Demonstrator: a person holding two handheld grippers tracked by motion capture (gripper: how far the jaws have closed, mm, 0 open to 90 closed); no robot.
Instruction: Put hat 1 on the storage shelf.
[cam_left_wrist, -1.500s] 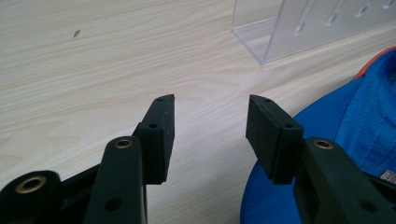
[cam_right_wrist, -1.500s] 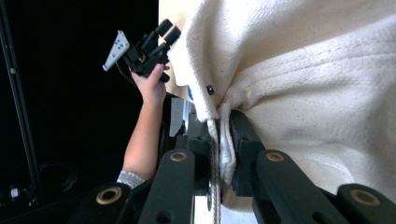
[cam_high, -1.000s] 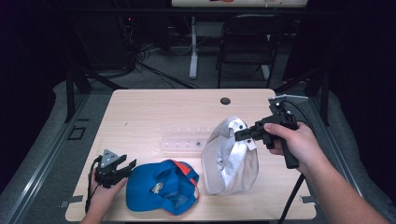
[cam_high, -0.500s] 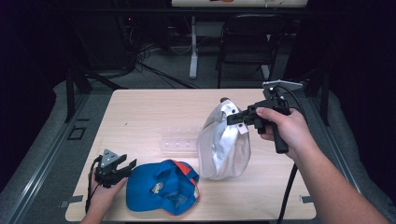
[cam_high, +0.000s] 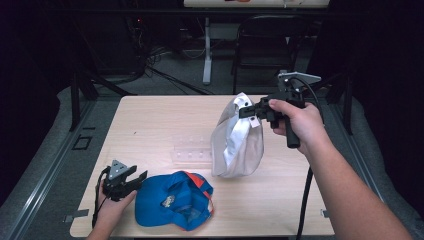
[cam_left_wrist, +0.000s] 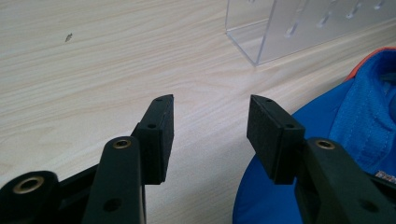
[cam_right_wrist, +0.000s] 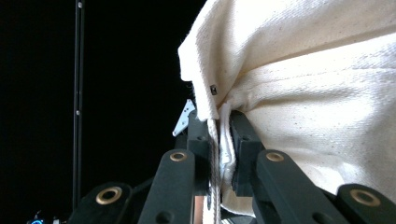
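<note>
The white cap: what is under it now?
The white cap hangs from the right gripper; its lower edge seems at the table. Beside it stands a clear rack. Anything beneath is covered.

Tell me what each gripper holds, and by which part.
The right gripper is shut on the white cap, clamping its strap at the top edge. The left gripper is open and holds nothing, beside the blue cap.
</note>
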